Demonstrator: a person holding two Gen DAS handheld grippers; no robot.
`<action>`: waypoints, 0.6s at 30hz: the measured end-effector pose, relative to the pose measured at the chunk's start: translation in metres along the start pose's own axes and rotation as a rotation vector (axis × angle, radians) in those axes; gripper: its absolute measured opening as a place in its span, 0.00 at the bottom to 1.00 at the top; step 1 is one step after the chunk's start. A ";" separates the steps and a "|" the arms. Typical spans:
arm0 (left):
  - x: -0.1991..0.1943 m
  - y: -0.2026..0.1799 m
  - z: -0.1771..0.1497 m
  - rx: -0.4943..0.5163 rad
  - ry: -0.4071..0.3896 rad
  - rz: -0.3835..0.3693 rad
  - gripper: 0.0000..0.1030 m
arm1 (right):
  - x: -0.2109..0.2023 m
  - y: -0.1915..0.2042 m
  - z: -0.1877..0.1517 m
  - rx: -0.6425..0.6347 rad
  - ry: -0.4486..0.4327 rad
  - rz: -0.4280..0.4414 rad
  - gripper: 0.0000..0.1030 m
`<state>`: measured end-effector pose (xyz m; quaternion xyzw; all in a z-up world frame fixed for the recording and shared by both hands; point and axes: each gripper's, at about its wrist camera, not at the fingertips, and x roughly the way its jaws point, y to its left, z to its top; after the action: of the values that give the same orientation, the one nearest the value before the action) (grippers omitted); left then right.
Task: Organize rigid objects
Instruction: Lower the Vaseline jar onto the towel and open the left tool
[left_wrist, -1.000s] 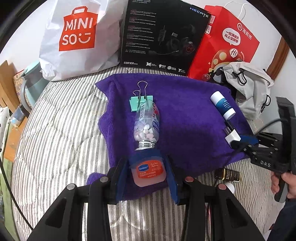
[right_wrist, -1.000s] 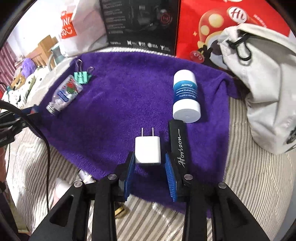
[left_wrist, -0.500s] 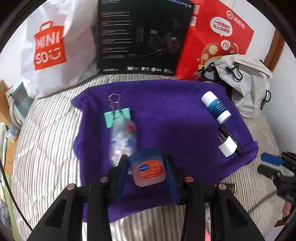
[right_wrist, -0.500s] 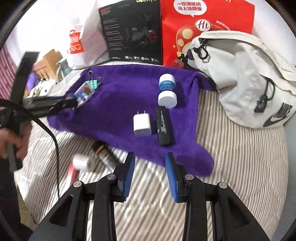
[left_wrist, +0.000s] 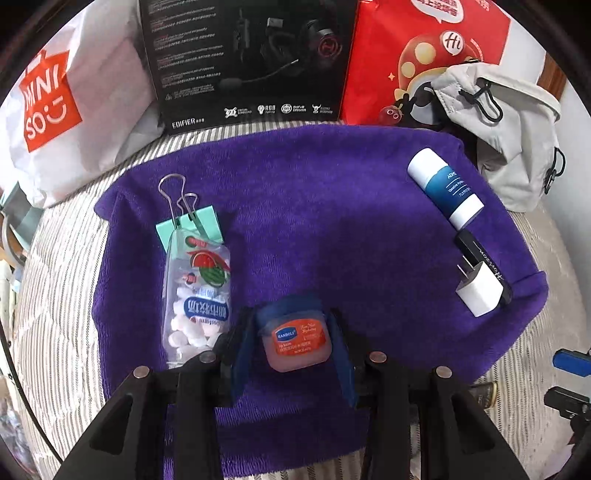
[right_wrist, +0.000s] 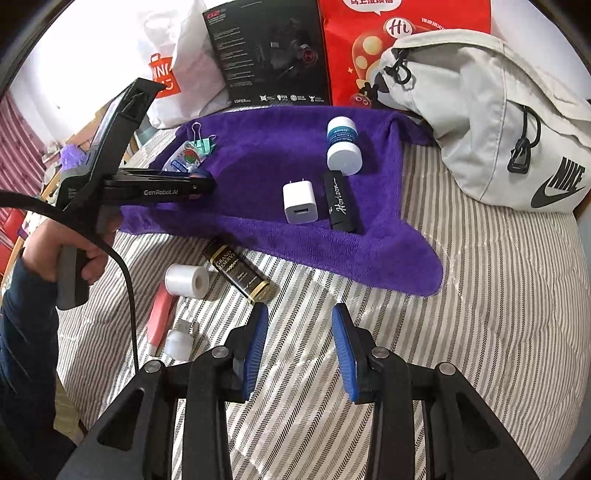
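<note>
Left gripper (left_wrist: 293, 341) jaws clamped on orange lip balm jar (left_wrist: 297, 343) over purple towel (left_wrist: 332, 229); right gripper (right_wrist: 300, 343) jaws wide apart, empty, above striped bedcover (right_wrist: 480, 314).

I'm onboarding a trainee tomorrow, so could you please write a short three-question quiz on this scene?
1. True or false: the right gripper holds nothing, its jaws apart above the striped bedding.
2. What is clamped in the left gripper? A) white charger B) orange-labelled lip balm jar C) mint binder clip
3. Fill in: the dark Grand Reserve bottle lies off the ______ towel.

Key
1. True.
2. B: the orange-labelled lip balm jar sits between the jaws, while the white charger and mint binder clip lie on the purple towel.
3. purple.
</note>
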<state>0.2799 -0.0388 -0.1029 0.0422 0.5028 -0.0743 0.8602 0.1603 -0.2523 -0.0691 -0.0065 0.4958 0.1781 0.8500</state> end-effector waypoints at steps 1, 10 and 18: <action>0.000 -0.001 -0.001 0.006 0.001 0.005 0.37 | 0.000 0.000 -0.001 0.002 0.001 0.002 0.35; -0.003 -0.006 -0.008 0.033 0.017 0.022 0.55 | 0.007 0.003 -0.009 0.026 0.023 0.016 0.35; -0.035 -0.003 -0.026 -0.005 -0.002 0.019 0.56 | -0.003 0.010 -0.022 0.028 0.020 0.011 0.37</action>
<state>0.2399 -0.0346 -0.0848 0.0448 0.5018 -0.0648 0.8614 0.1371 -0.2483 -0.0761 0.0064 0.5065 0.1758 0.8441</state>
